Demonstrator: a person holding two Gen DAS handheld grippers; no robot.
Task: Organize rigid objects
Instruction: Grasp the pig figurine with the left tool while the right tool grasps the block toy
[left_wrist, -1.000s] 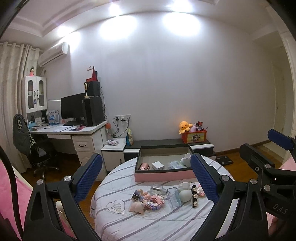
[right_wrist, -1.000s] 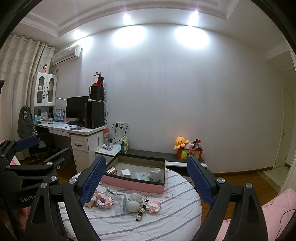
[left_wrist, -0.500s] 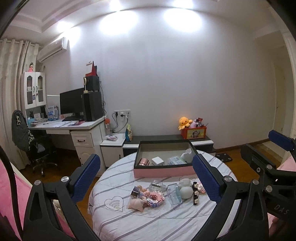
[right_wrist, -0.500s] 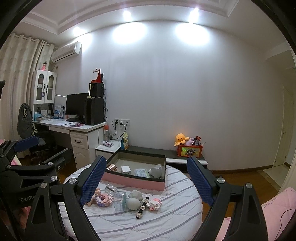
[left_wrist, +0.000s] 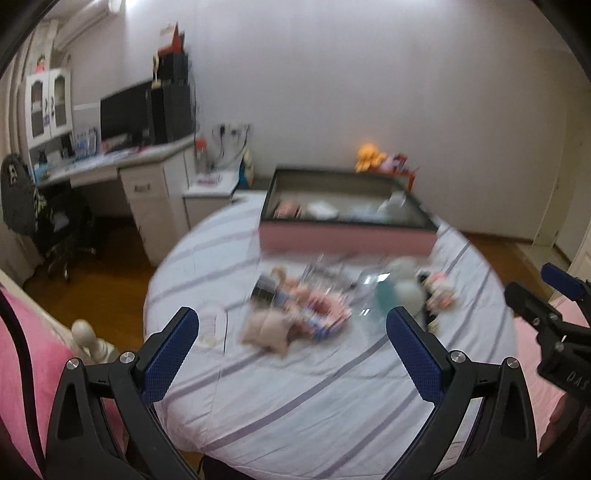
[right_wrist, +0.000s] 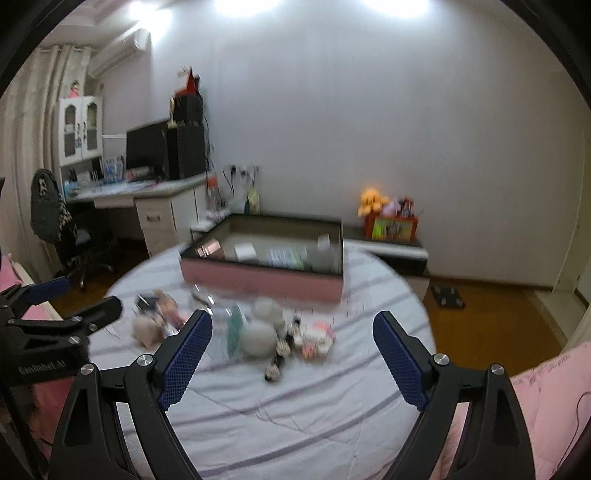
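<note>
Left gripper (left_wrist: 291, 325) hangs with jaws wide apart and empty, above the striped round table (left_wrist: 332, 387). Nearer than the pink-walled box (right_wrist: 266, 275), blurred trinkets (right_wrist: 236, 328) spread in a band running left to right; their shapes are smeared. Right gripper (right_wrist: 291, 332) likewise gapes, holding nothing.

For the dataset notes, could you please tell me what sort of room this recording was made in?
Most likely a bedroom that doubles as a study: a desk with a computer monitor and office chair, a wall air conditioner, and a plush toy on a low cabinet.
</note>
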